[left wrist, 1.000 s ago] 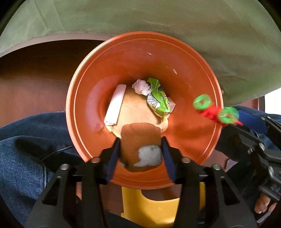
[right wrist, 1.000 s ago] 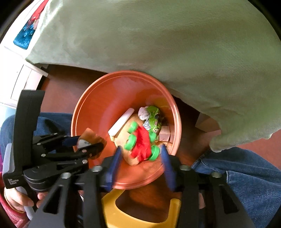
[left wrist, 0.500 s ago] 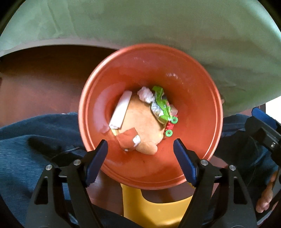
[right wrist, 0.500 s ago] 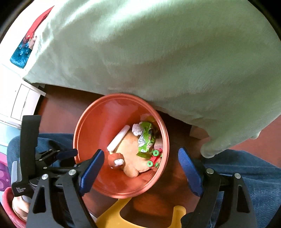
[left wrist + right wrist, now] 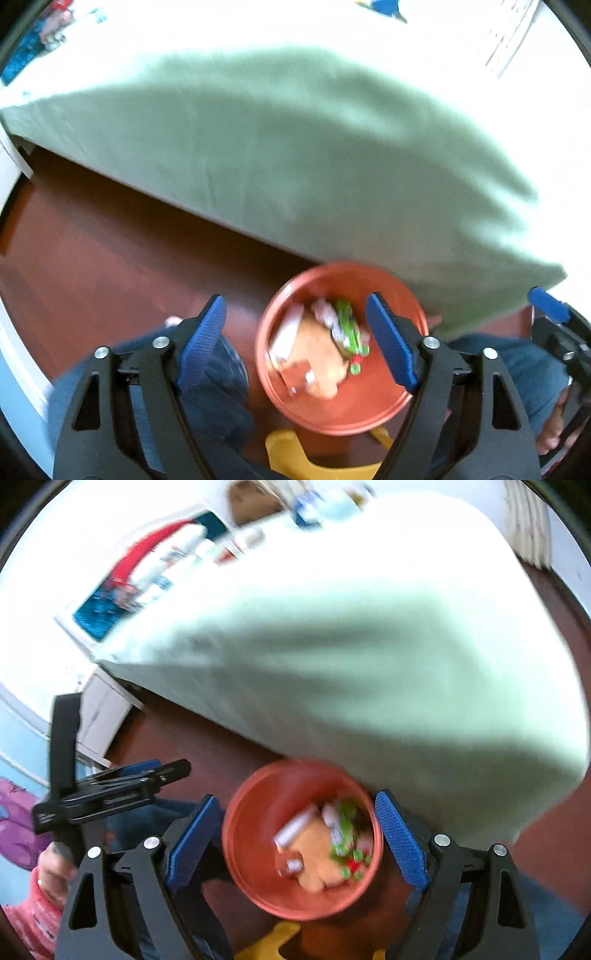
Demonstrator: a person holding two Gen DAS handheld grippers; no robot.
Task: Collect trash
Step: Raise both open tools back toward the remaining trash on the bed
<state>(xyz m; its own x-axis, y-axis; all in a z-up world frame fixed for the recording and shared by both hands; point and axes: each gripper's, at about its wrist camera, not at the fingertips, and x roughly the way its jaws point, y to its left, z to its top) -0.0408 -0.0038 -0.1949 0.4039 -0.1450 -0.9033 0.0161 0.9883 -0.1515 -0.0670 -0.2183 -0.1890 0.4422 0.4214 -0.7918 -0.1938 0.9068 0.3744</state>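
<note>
Hovering with both sets of tongs spread wide and empty above the orange bowl (image 5: 341,410).
The left tongs (image 5: 295,339) and right tongs (image 5: 295,840) each frame the bowl, which sits below on the dark wood floor (image 5: 110,258) beside the green bedsheet (image 5: 314,155). Inside lie the collected trash: a green wrapper (image 5: 347,325), a white strip (image 5: 295,829), crumpled paper and a red-and-green piece (image 5: 351,862). Neither hand looks clearly nearer; blur hides finer detail.

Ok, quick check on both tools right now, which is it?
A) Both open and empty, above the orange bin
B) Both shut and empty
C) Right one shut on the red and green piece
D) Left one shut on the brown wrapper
A: the left tool and right tool both show blue pads spread wide with nothing between them, and the trash lies in the orange bin below.
</note>
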